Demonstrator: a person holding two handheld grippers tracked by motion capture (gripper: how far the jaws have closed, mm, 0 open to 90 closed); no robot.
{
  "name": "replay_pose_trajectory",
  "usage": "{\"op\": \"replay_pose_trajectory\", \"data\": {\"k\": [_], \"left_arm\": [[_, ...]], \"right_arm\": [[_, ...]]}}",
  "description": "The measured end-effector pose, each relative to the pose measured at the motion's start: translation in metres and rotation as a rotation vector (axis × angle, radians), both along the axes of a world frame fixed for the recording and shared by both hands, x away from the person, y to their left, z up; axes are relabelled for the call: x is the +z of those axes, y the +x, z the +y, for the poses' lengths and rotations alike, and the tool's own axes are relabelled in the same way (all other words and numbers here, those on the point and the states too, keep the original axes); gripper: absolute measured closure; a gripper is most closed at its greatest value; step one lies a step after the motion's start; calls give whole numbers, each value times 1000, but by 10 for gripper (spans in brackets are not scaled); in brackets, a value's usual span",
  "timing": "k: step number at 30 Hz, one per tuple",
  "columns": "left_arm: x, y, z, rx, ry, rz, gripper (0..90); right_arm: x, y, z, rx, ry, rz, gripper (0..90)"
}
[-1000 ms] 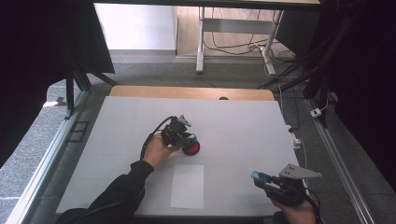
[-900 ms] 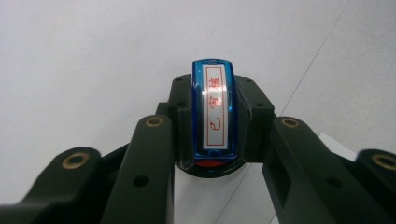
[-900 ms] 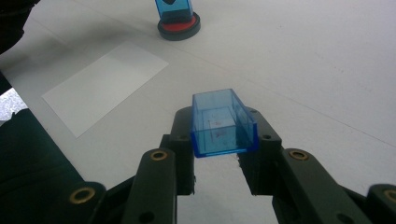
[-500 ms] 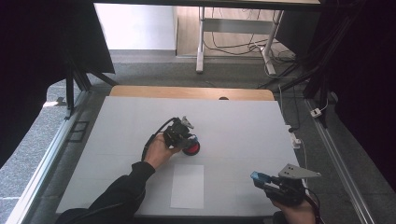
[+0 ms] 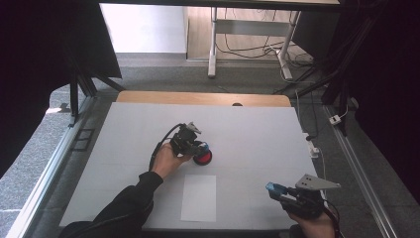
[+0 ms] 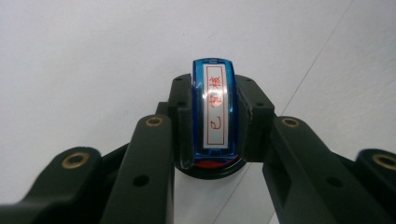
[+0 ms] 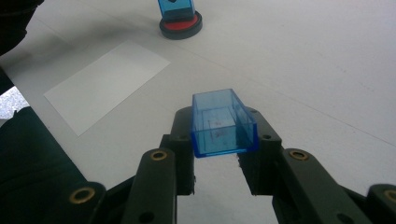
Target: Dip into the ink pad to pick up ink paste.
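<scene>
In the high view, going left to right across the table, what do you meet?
The left tool shut on the blue stamp over the red ink pad → white paper sheet → the right tool holding the blue stamp cap.

Black tongs (image 6: 212, 140) with brass rivets, black sleeve (image 5: 130, 198)

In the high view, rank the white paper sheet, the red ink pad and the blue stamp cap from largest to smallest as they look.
1. White paper sheet, clearly the largest.
2. Red ink pad, partly hidden by the left gripper.
3. Blue stamp cap in the right gripper; it sits nearer the camera yet looks smallest, though the margin over the pad is slim.
</scene>
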State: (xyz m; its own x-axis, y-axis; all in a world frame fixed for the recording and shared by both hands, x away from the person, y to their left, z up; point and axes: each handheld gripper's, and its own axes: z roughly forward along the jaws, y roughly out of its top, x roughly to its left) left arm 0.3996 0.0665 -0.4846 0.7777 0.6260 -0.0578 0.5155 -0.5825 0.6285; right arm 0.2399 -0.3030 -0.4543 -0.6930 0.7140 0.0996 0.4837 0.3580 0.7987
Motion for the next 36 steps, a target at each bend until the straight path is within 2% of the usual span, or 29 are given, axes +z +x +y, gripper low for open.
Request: {"op": "replay_pose_trajectory", "data": {"k": [3,12,18,25,36], "left_arm": [[0,-3,-3,1,20,-21,706],[1,2,5,-17,-24,3,702],[13,-1,10,-24,-60,-24,702],[14,-6,4,-52,-45,-30,702],[3,-5,0,-52,-19,-14,701]], "right_arm": [[0,0,0,0,-1,-1,686],[0,0,0,4,3,0,686],[0,0,0,4,1,-1,686],[0,0,0,5,2,-1,686],[0,0,0,7,1,-1,686]]}}
